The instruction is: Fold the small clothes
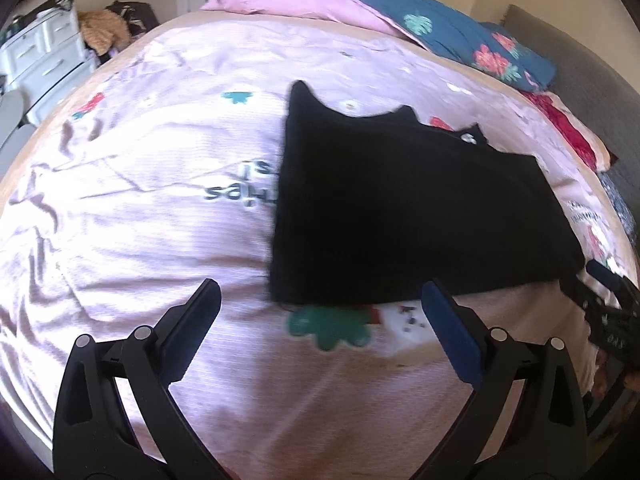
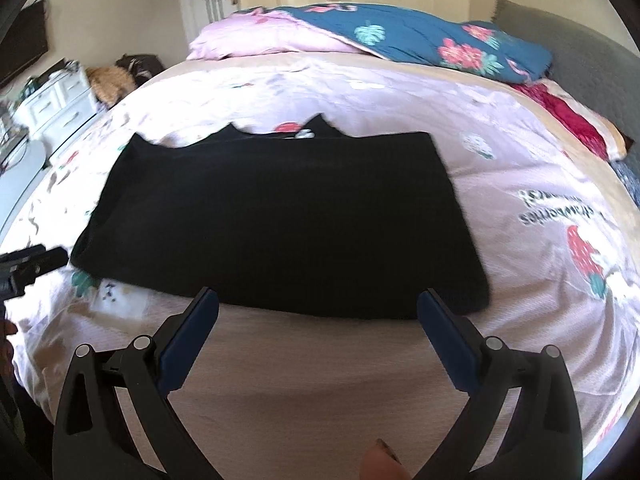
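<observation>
1. Two grippers, the left gripper (image 1: 320,312) and the right gripper (image 2: 318,320), hover with fingers spread, grasping nothing.
2. The flat black knit garment (image 2: 280,216) lies on the pink printed bedsheet (image 2: 520,168).
3. We pinch its near hem at both corners and fold evenly.

Ahead of my spread jaws the bed cover (image 2: 304,364) lies bare up to the black garment (image 2: 280,220). I see open cover left of it; the pillows (image 1: 440,28) and red cloth (image 2: 568,120) block the far side.
</observation>
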{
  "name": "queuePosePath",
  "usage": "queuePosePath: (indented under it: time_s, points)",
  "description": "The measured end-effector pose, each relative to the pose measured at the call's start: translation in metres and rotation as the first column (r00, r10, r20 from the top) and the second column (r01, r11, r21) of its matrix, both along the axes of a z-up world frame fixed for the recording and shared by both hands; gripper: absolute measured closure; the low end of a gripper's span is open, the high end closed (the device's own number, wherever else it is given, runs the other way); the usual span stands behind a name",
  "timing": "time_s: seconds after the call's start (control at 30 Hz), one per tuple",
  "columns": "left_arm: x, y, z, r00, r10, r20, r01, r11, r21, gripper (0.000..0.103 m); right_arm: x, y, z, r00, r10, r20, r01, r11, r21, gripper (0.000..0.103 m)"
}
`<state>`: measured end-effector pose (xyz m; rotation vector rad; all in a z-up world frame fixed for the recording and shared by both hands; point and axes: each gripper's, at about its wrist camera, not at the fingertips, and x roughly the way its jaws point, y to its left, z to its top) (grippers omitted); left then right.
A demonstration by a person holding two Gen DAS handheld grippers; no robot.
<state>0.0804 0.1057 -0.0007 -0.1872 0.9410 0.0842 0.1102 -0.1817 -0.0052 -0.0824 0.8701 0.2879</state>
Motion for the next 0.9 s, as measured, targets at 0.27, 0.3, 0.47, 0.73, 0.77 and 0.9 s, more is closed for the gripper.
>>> queuePosePath:
  time_s: [0.27, 0.3, 0.47, 0.73, 0.77, 0.9]
  points:
    - [0.004, 0.045, 0.005, 0.996, 0.085, 0.015, -0.085, 0.996, -0.012, 0.009, -0.004, 0.063, -0.004, 0.992, 0.129, 0.002, -0.129, 0.991, -0.041, 0.004]
    - [0.005, 0.048, 0.006, 0.996, 0.088, 0.016, -0.088, 0.996, -0.005, 0.009, -0.005, 0.072, -0.005, 0.989, 0.146, 0.002, -0.146, 0.988, -0.045, 0.004]
    - [0.012, 0.059, 0.006, 0.996, 0.090, 0.018, -0.090, 0.996, 0.020, 0.009, -0.005, 0.104, -0.010, 0.979, 0.205, -0.003, -0.204, 0.977, -0.065, 0.004]
    - [0.031, 0.070, 0.001, 0.996, 0.089, 0.010, -0.090, 0.996, 0.030, 0.009, -0.008, 0.152, -0.015, 0.955, 0.297, 0.002, -0.295, 0.949, -0.107, 0.004]
    - [0.033, 0.071, 0.001, 0.996, 0.088, 0.009, -0.088, 0.996, 0.031, 0.009, -0.009, 0.157, -0.016, 0.952, 0.305, 0.004, -0.303, 0.946, -0.114, 0.004]
    - [0.046, 0.075, 0.000, 0.996, 0.088, 0.008, -0.088, 0.996, 0.026, 0.009, -0.009, 0.175, -0.022, 0.942, 0.336, 0.005, -0.332, 0.932, -0.143, 0.004]
